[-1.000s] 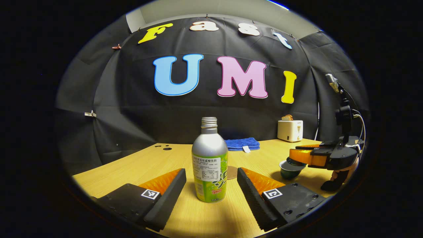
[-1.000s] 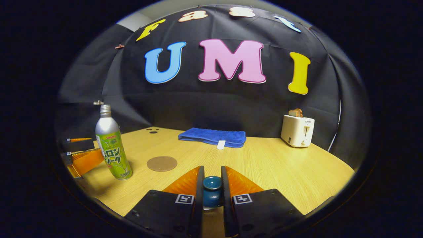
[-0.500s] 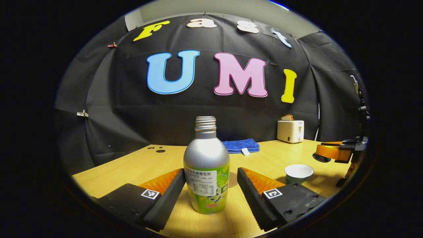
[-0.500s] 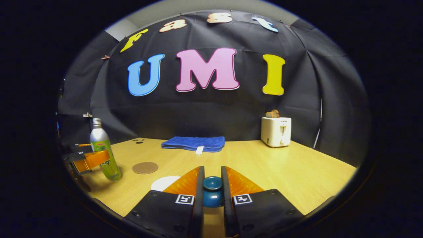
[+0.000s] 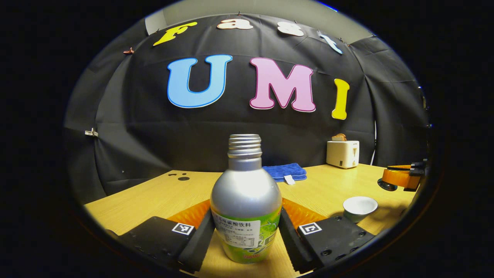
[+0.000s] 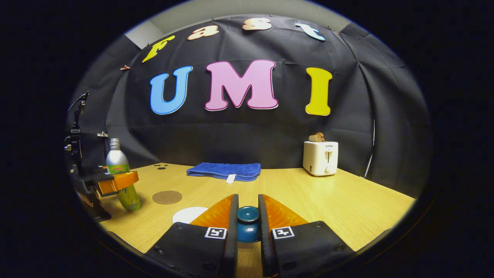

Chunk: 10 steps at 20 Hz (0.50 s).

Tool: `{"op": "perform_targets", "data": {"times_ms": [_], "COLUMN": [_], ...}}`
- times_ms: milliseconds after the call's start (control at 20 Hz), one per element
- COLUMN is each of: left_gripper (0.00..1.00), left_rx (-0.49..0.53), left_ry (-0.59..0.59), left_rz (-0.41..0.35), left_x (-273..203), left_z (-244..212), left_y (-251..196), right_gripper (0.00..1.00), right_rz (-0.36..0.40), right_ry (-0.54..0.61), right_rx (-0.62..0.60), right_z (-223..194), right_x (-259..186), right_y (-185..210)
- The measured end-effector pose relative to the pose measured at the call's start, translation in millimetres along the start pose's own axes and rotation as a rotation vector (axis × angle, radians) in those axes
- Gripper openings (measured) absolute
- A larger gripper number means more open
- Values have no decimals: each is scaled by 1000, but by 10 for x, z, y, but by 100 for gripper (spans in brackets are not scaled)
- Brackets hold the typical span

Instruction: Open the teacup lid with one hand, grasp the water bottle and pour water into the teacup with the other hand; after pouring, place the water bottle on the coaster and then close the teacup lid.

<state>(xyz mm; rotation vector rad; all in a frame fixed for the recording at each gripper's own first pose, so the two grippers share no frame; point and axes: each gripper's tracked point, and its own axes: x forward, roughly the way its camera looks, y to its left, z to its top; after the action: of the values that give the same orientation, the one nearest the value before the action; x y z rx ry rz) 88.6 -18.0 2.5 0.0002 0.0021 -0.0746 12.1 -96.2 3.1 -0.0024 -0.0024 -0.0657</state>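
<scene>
Left gripper (image 5: 246, 235): jaws touching either side of the water bottle (image 5: 246, 200), upright on the table (image 5: 154, 193) | right gripper (image 6: 247, 224): jaws clamped on teacup lid (image 6: 247, 223) | open teacup (image 5: 359, 206) right of left jaws.

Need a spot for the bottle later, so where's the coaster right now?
In the right gripper view the coaster lies flat on the table, left of centre, between the water bottle and the blue towel.

Left tool (image 5: 247, 235) has closed in around the water bottle (image 5: 246, 200); fingers now touching it.
</scene>
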Motion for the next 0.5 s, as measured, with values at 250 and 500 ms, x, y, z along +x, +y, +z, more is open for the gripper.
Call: {"op": "perform_targets", "data": {"times_ms": [250, 500], "left_gripper": [81, 81], "left_rx": [52, 269], "left_ry": [-5, -8], "left_rz": [-62, -41], "left_x": [28, 127], "left_z": [19, 111], "left_y": [-174, -284], "right_gripper": [28, 28], "right_rz": [-24, -70], "right_ry": [2, -2], "right_rx": [1, 1], "right_z": [3, 16], "right_x": [22, -47], "right_y": [-240, -554]}}
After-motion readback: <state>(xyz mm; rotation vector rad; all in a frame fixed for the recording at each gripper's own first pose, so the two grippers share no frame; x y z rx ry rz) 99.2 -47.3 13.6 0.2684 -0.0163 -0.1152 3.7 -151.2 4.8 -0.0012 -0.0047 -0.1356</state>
